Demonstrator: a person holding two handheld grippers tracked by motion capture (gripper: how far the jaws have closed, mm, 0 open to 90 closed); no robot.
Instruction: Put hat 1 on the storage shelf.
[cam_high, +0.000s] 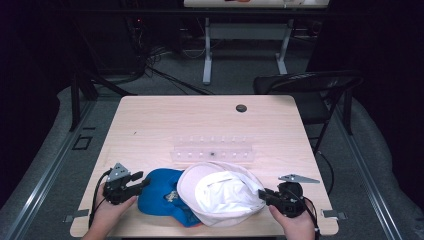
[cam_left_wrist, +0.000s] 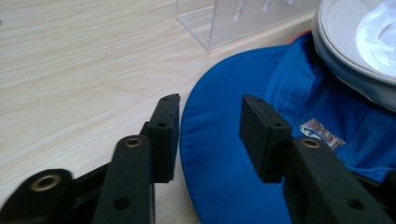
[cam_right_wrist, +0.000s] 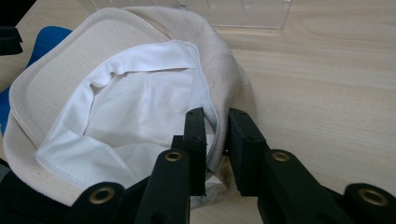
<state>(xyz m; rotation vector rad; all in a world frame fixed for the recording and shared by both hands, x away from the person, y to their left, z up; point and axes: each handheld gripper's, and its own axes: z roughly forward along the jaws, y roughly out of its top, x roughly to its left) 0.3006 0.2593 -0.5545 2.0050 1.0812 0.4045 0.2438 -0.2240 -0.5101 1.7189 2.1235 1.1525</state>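
Light wood covers the table (cam_high: 165, 120), and two caps lie at its near edge. Take the white cap (cam_high: 222, 192) as the landmark. It lies upside down, partly on top of the blue cap (cam_high: 157, 192), which pokes out on its left. The right gripper (cam_right_wrist: 217, 140) pinches the white cap's rim on its right side, one jaw inside and one outside. The left gripper (cam_left_wrist: 210, 133) is left of the white cap, its jaws spread around the blue cap's brim and not yet pressing. A clear rack (cam_high: 212, 150) stands just behind the white cap.
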